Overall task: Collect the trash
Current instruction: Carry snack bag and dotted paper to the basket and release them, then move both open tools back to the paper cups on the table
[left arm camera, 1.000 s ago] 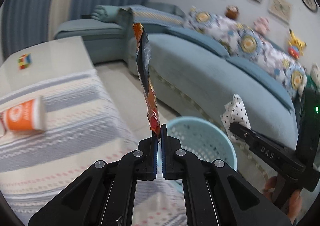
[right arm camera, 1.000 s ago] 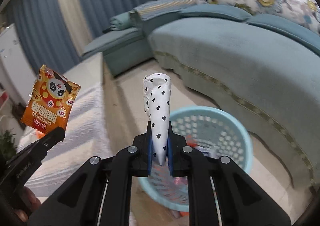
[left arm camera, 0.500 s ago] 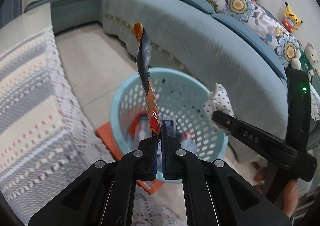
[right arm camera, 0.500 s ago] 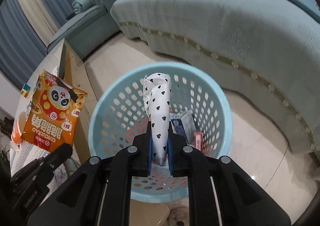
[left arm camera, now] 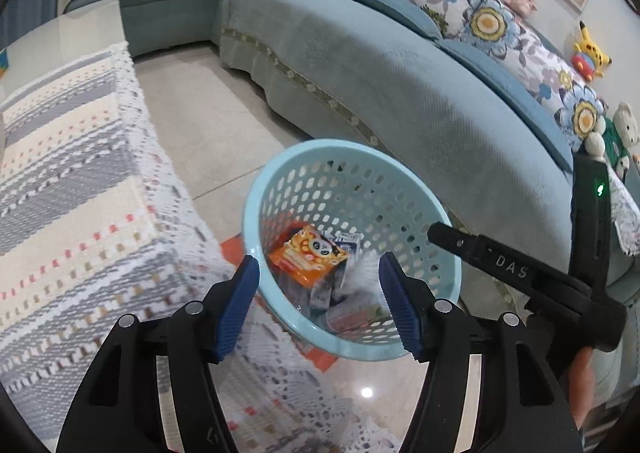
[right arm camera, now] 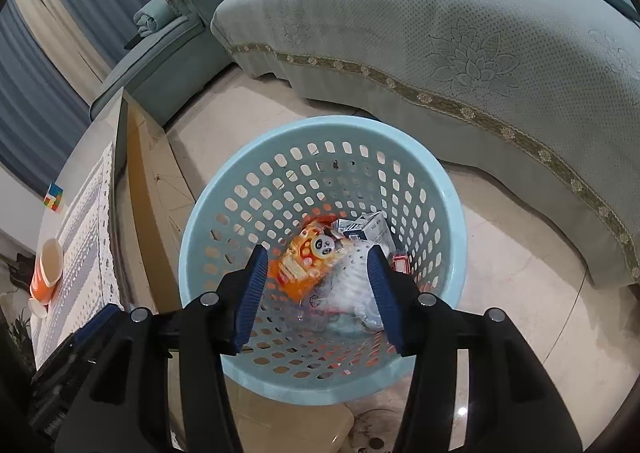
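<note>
Trash: one snack bag (right arm camera: 306, 267), one wrapper (right arm camera: 354, 285) (both binned).

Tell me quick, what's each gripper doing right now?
Left gripper: open, jaws just opened, empty; orange snack bag lies in the basket.
Right gripper: open, jaws just opened, empty.

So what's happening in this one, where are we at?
A person is clearing up trash with a handheld tool in each hand. Both tools hang over the light blue basket on the floor by the sofa. The jaws of the left tool and the right tool have just been opening, with nothing between them. The orange panda snack bag and the white heart-print wrapper now lie inside the basket with other litter. An orange cup is on the table.
</note>
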Tool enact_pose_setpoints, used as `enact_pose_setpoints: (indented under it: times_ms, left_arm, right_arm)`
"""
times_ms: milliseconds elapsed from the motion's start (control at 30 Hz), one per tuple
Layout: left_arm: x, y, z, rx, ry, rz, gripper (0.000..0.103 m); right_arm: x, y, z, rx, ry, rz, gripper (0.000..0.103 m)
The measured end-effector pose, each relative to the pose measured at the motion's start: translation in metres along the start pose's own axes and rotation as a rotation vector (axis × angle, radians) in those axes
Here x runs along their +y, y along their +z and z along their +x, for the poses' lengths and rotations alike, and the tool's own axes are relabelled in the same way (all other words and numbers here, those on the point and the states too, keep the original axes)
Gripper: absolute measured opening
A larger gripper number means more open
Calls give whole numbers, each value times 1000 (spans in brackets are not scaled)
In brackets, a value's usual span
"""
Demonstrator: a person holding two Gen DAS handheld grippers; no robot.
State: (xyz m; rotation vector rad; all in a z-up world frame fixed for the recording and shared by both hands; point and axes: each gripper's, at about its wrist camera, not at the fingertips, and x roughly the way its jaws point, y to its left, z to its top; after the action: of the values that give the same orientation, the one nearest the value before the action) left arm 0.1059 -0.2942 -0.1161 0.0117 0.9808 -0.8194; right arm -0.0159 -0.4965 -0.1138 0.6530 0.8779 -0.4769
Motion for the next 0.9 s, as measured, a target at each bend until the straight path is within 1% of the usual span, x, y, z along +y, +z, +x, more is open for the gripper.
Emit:
enact_pose_setpoints:
  times_ms: [100, 133, 200, 267, 333, 433, 467, 533, 633, 800, 900]
  left_arm:
    - [8, 0, -12, -33, -3, -19, 61]
    - [8, 1, -14, -42, -1, -20, 59]
    - [10, 4, -22, -62, 11, -22, 58]
    - [16, 4, -37, -97, 23, -24, 55]
    - [20, 6, -52, -133, 41, -28, 55]
    - [33, 10, -81, -192, 76, -37, 55]
    - [40, 11, -93, -214, 89, -46, 55]
    - [57, 14, -116, -257, 115, -73, 55]
    - [85, 17, -152, -319, 159, -116, 55]
    - [134, 16, -203, -400, 246, -189, 55]
    - [175, 14, -232, -437, 319, -260, 58]
  right_arm:
    - [5, 0, -3, -14, 7, -14, 48]
    - [7, 0, -4, -23, 6, -20, 48]
    - [15, 0, -12, -56, 11, -41, 48]
    - [28, -1, -23, -104, 32, -67, 48]
    - [42, -2, -33, -148, 47, -96, 48]
    - [70, -5, -52, -220, 98, -159, 48]
    - [85, -7, -58, -239, 118, -192, 48]
    - [108, -11, -64, -258, 145, -244, 48]
    - [138, -17, -67, -258, 191, -303, 48]
    - [200, -28, -68, -238, 263, -425, 48]
    - [239, -33, -66, -219, 309, -492, 48]
